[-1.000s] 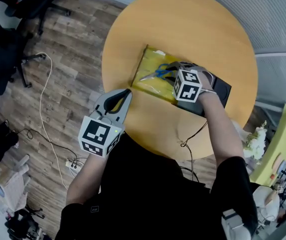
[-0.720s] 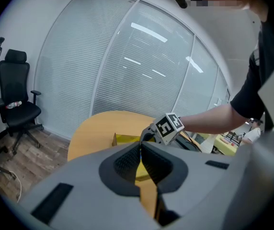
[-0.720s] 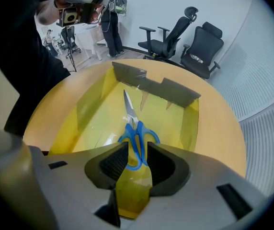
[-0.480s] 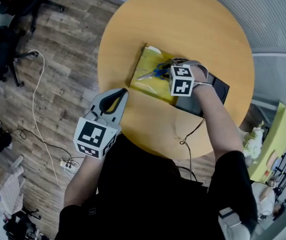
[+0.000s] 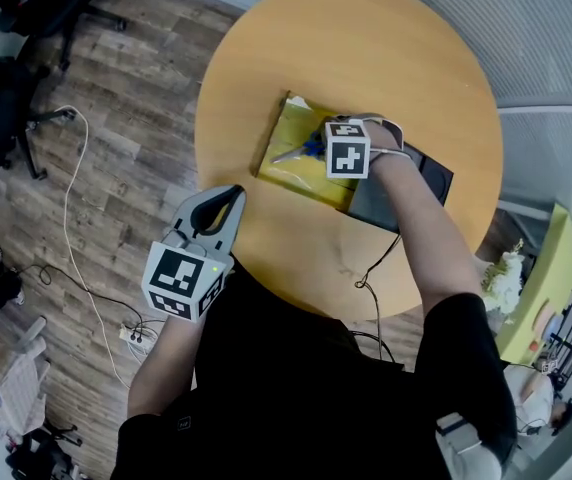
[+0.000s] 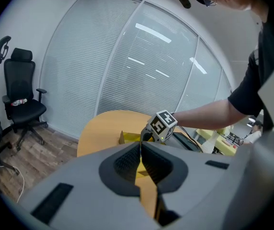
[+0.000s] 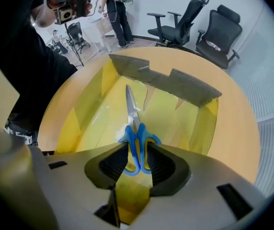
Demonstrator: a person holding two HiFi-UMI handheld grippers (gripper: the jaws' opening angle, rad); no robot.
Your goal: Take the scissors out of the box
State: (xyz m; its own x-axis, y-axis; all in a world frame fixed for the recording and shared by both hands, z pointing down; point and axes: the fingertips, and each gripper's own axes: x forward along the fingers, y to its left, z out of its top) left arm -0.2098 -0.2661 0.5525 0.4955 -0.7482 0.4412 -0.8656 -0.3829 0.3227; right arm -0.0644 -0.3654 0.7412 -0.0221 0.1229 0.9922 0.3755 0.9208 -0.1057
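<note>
Blue-handled scissors (image 7: 132,114) lie in an open yellow box (image 7: 180,119) on a round wooden table (image 5: 366,58). My right gripper (image 7: 137,151) reaches into the box, its jaws shut on the scissors' two handle loops; the blades point away toward the box's far flap. From the head view the scissors (image 5: 291,153) stick out left of the right gripper (image 5: 316,146) over the box (image 5: 301,180). My left gripper (image 5: 233,195) hovers at the table's near-left edge, shut on nothing. In the left gripper view its jaws (image 6: 140,150) meet, and the box (image 6: 126,138) shows beyond them.
A flat black device (image 5: 421,180) lies under the right forearm beside the box. A thin cable (image 5: 374,268) trails off the table's near edge. Office chairs (image 5: 16,108) and a white floor cable (image 5: 76,218) are to the left. Other chairs (image 7: 213,32) stand past the table.
The right gripper has slid left over the box, onto the scissors' handles. The left gripper has drifted slightly down and left, still shut.
</note>
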